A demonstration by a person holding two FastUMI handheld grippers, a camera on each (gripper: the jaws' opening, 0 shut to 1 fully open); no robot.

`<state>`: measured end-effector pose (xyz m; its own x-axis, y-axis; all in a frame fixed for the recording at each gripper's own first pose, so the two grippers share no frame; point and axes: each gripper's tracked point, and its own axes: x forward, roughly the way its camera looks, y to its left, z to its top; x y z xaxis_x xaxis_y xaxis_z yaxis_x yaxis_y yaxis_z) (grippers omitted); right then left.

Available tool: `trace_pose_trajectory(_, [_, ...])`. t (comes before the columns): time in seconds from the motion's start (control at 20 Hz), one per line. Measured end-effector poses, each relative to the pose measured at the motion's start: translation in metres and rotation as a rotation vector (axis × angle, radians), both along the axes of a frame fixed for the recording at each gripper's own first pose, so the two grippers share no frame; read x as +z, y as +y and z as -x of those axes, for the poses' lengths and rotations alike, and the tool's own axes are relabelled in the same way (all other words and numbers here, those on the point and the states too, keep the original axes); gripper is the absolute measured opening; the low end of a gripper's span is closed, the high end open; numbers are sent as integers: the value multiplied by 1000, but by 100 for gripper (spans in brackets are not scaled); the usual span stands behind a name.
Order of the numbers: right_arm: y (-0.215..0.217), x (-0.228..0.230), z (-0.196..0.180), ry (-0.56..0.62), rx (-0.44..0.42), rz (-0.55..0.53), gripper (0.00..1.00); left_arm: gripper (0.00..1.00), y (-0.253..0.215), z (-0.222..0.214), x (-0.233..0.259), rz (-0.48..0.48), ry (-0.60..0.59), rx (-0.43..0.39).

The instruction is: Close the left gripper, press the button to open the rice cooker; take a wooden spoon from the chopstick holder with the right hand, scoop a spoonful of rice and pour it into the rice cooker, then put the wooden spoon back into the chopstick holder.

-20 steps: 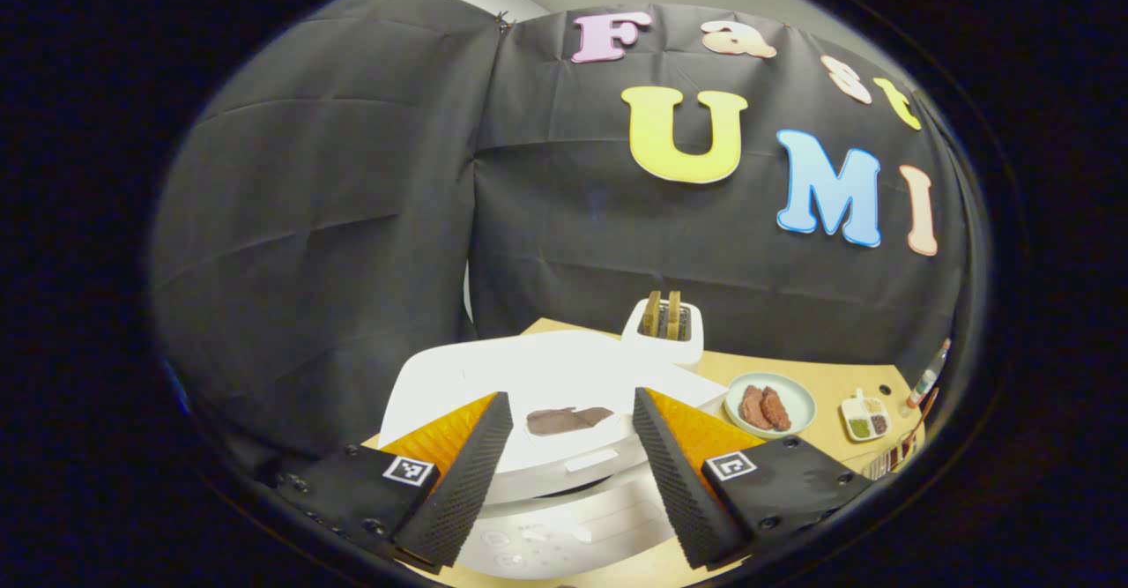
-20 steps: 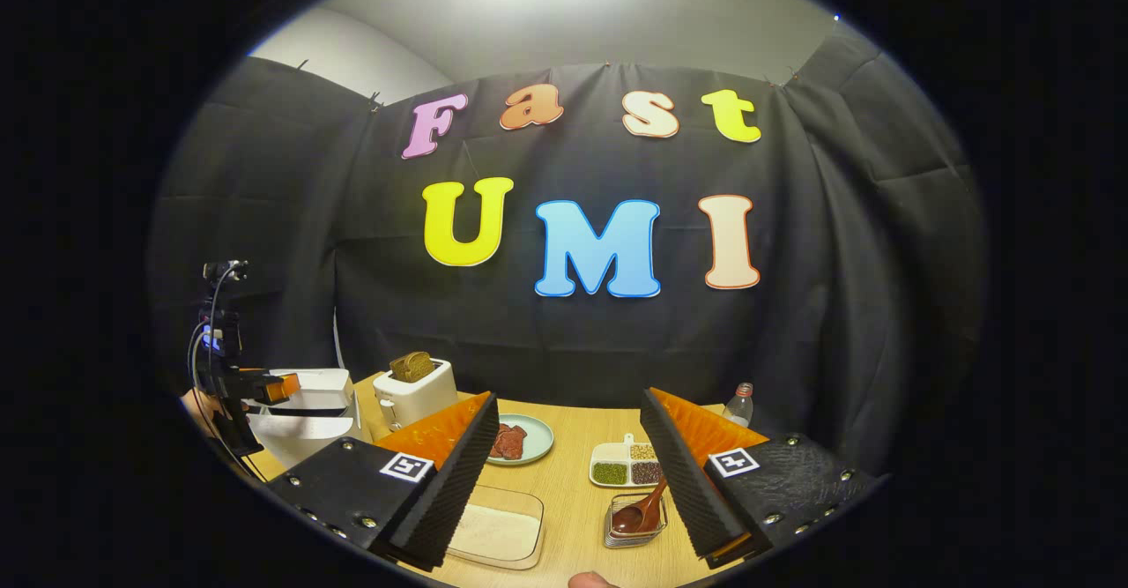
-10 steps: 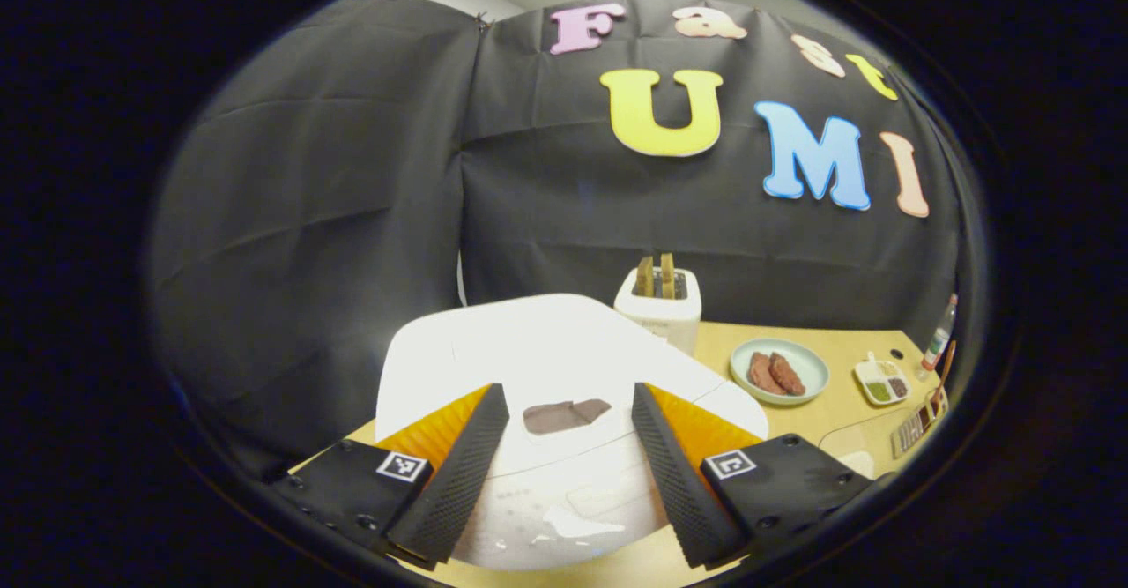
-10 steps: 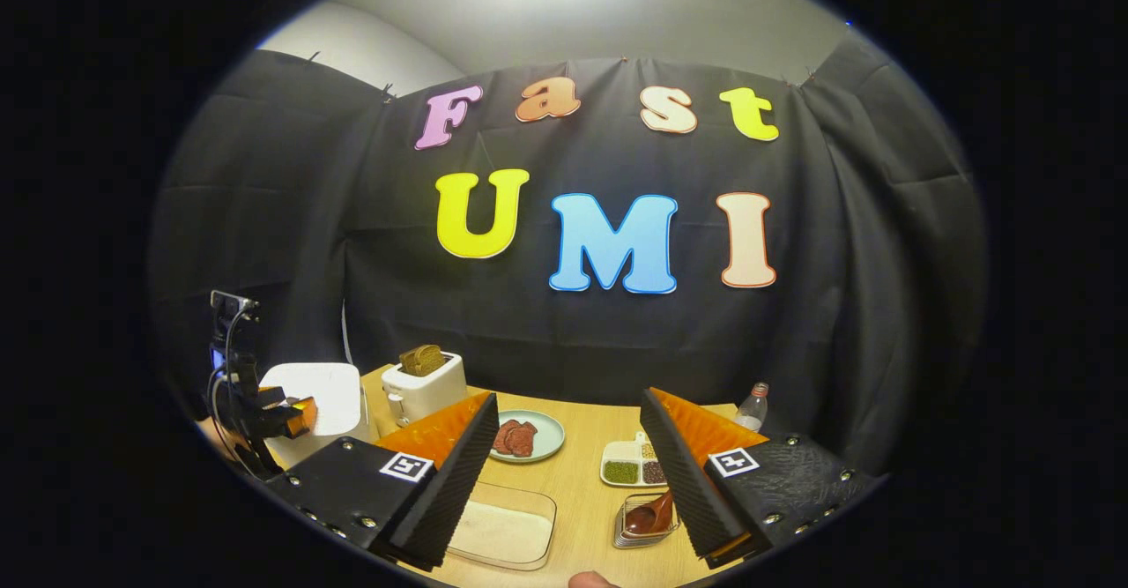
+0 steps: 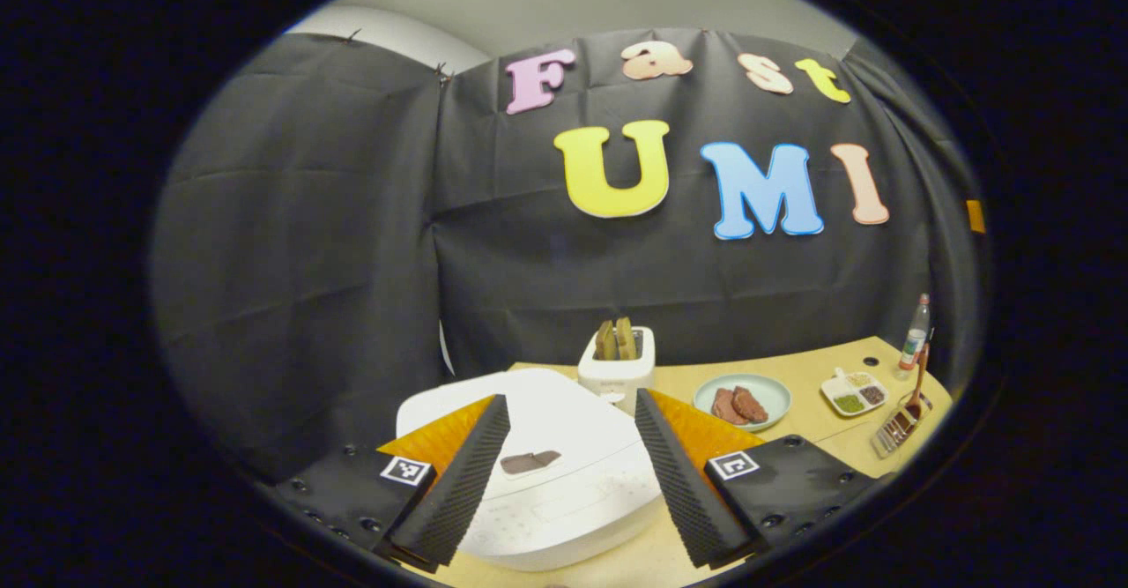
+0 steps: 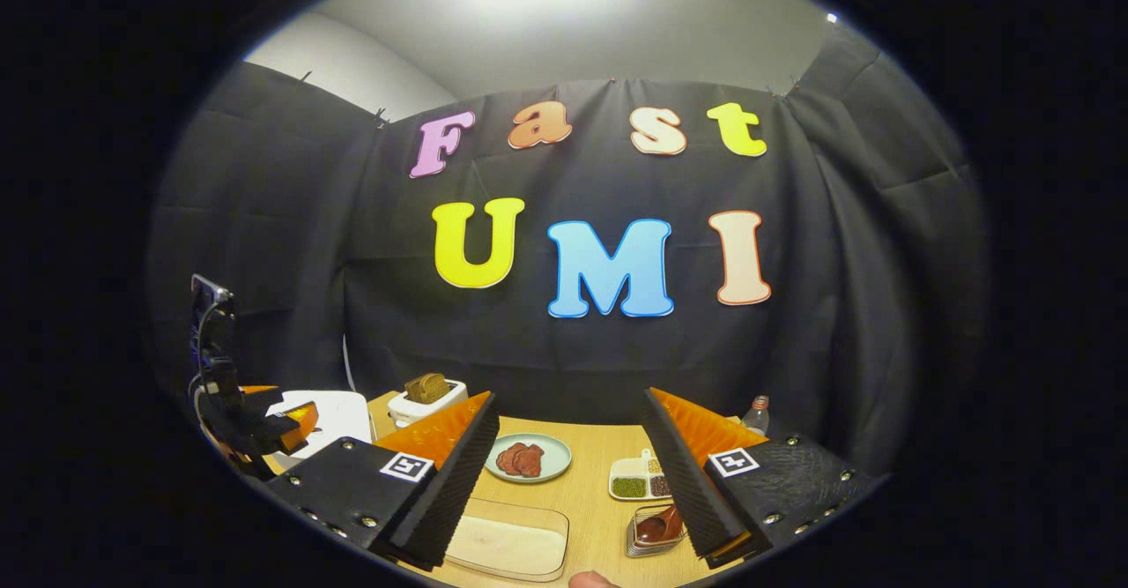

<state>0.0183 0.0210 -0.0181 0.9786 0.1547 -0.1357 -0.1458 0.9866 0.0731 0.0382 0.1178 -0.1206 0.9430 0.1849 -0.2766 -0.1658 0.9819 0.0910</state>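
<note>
Tools both spread: left tool [image 5: 564,473] over shut rice cooker [image 5: 546,473], right tool [image 6: 568,473] idle. Step 1; next pinch left together, press button.

No readable text shows apart from the wall letters; the rice cooker's [image 5: 546,482] panel markings are too faint.

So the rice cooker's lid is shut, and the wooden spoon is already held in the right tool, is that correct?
Not quite. The rice cooker is shut, but the wooden spoon stands in the chopstick holder; the right tool is open and empty, as the right gripper view shows.
</note>
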Motion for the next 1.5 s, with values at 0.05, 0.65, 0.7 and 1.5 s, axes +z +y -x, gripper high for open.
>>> trace_pose_trajectory(0.05, [-3, 2, 1, -13, -15, -14, 98, 99, -8, 4, 21, -9, -35, -8])
trace_pose_trajectory(0.65, [-31, 10, 6, -84, -134, -15, 98, 100, -82, 44, 114, 40, -223, -120])
trace_pose_trajectory(0.7, [-31, 13, 7, -91, -138, -22, 98, 94, -81, 44, 113, 46, -222, -116])
trace_pose_trajectory(1.5, [-15, 13, 8, -110, -96, 15, 98, 93, -62, 48, 122, 54, -238, -101])
